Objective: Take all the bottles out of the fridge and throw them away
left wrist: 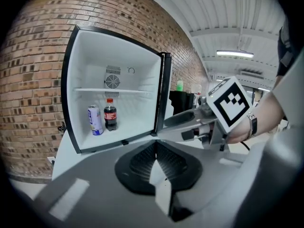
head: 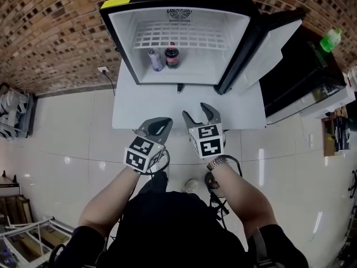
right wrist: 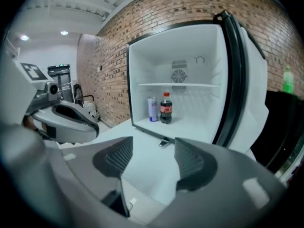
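1. Closed on nothing: left gripper (head: 162, 124), above near edge of white table (head: 134, 108)
2. Spread wide and empty: right gripper (head: 196, 113), just right of it
3. Farther off, inside open fridge (head: 124, 43): cola bottle (head: 172, 56) upright on the floor, blue can (head: 155, 60) just left

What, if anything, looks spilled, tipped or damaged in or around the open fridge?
Nothing stands out. The cola bottle and the can stand upright, side by side, on the floor of the fridge. Its door hangs open with no damage showing, and no spill shows on the white table.
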`<control>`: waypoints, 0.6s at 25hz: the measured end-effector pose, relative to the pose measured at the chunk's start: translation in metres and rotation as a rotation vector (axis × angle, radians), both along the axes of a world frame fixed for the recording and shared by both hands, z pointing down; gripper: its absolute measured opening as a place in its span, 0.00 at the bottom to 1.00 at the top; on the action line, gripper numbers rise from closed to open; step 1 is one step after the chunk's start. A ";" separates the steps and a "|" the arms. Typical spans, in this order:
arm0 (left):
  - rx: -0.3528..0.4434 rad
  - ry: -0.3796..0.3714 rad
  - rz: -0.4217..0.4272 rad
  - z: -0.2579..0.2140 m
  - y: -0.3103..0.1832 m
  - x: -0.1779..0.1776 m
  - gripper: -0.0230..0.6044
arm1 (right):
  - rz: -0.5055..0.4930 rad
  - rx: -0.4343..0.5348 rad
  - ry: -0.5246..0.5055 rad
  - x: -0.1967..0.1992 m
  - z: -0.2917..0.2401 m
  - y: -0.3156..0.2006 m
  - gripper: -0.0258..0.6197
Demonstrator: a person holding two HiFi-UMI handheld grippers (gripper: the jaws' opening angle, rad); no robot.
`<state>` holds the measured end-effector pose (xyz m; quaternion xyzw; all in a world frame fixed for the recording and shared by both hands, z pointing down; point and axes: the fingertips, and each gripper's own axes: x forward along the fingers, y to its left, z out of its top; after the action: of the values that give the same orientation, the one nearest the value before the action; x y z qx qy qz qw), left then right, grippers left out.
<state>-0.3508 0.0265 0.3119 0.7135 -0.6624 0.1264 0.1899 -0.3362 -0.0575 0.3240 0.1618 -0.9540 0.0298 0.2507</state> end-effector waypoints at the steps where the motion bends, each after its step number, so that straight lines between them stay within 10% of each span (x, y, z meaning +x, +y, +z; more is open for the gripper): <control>1: 0.002 -0.002 -0.003 -0.002 -0.001 -0.009 0.04 | -0.003 0.002 -0.001 -0.012 -0.001 -0.003 0.47; 15: -0.003 -0.003 -0.020 -0.001 -0.016 -0.105 0.04 | 0.049 0.009 0.024 -0.134 0.007 -0.059 0.47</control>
<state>-0.4559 0.0107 0.3110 0.7062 -0.6697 0.1266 0.1916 -0.4698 -0.1164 0.3309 0.1867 -0.9468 0.0298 0.2606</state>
